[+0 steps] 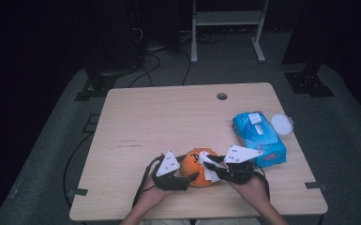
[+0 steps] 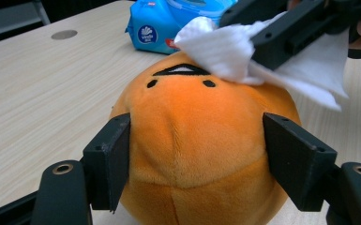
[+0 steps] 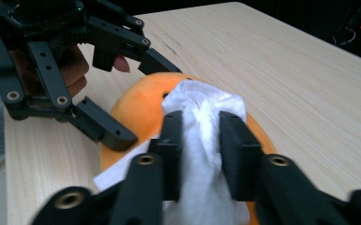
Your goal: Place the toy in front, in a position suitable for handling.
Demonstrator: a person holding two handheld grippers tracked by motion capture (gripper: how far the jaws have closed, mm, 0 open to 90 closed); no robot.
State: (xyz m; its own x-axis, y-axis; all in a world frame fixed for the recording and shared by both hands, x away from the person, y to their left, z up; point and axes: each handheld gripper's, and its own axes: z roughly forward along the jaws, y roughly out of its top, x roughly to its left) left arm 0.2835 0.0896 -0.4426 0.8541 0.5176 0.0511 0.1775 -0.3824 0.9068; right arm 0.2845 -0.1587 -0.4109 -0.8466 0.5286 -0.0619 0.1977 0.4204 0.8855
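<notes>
The orange plush toy is sitting near the table's front edge, its underside hidden. The left gripper is clamping its sides. The right gripper is pinching a white wipe against its face, partly covering the mouth. Open tabletop is lying behind; the blue wipes pack is sitting just right.

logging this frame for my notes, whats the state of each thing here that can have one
orange plush toy: lying on the table, clamped between the left gripper's pads, face showing
white wipe: bunched, pinched between the right gripper's pads, resting on the toy's top
left gripper: shut on the toy
right gripper: shut on the wipe
blue wipes pack: lying flat on the table
white round lid: lying beside the pack
</notes>
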